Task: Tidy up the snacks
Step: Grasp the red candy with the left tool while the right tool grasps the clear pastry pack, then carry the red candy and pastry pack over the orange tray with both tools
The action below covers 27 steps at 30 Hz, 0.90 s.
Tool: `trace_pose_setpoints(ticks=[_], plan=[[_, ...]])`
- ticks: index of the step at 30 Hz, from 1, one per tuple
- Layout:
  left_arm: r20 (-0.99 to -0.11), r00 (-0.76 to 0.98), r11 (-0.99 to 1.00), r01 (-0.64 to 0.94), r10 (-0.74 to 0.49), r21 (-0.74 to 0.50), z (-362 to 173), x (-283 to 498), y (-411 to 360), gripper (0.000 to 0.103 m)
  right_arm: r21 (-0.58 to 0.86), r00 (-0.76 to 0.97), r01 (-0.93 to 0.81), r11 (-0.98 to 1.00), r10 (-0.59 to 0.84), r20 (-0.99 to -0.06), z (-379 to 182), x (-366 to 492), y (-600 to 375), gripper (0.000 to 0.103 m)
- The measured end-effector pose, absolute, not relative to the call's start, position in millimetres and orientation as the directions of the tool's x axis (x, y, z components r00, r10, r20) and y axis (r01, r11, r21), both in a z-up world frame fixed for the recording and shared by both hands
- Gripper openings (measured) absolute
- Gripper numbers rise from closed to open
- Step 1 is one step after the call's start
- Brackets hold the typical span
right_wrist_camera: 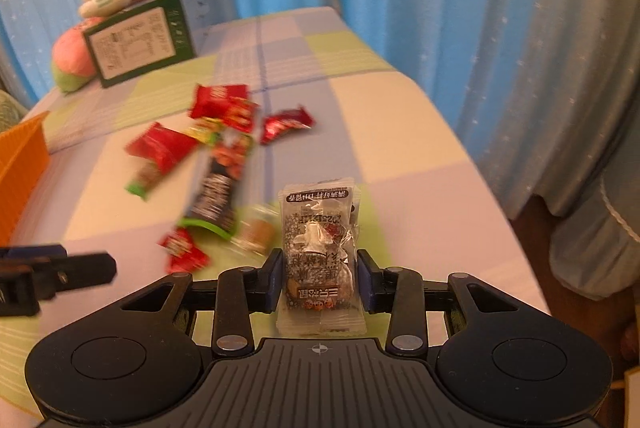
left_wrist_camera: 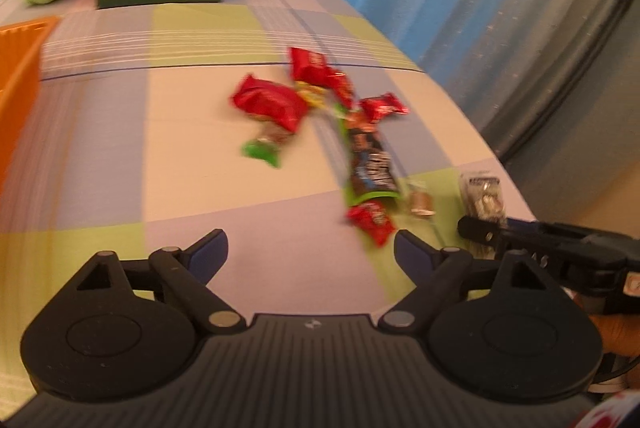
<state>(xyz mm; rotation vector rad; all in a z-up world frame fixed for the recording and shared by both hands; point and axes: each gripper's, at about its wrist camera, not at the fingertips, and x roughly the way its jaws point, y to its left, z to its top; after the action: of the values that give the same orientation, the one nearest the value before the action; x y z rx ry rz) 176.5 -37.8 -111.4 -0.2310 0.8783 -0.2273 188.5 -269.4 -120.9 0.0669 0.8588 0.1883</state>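
One clear snack packet [right_wrist_camera: 320, 260] clamped in the right claw [right_wrist_camera: 320, 278], left claw [left_wrist_camera: 310, 248] apart and empty; slippery wrapper may slide free when lifted.

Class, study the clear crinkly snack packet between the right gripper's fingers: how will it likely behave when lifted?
The clear crinkly snack packet probably flexes: its film is wrinkled and thin. It looks light, a small pouch. The glossy film may slip between the right gripper pads, which flank it at the sides only.

Left tongs [left_wrist_camera: 310, 248] gape wide, angled downward; right tongs [right_wrist_camera: 320, 282] pinched nearly closed.
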Motion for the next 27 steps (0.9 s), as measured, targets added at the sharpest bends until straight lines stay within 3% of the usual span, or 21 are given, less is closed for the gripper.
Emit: trace_pose_setpoints(ticks=[3,8,15,20,27], plan=[[-0.724,0.611,0.942,0.12,-0.319,-0.314,-112,182,-49,0.077,0.142,0.636,-0.115,0.983,0.182,-0.75,-124,185,-281,0.038],[-0.729,0.601,0.94,0.129,-0.328,-0.317,-118,193,-62,0.052,0.145,0.639,-0.112,0.983,0.183,-0.747,-125,180,-282,0.038],[-0.73,0.592,0.934,0.123,-0.34,-0.335,-128,206,-73,0.046,0.133,0.648,-0.118,0.984,0.177,-0.74,-126,178,-279,0.038],[-0.744,0.595,0.95,0.135,-0.304,-0.28,-127,210,-80,0.03,0.125,0.65,-0.125,0.984,0.177,-0.739,-127,178,-279,0.038],[-0.761,0.592,0.964,0.186,-0.265,-0.191,-128,201,-78,0.018,0.107,0.653,-0.133,0.985,0.169,-0.738,-127,177,-276,0.038]])
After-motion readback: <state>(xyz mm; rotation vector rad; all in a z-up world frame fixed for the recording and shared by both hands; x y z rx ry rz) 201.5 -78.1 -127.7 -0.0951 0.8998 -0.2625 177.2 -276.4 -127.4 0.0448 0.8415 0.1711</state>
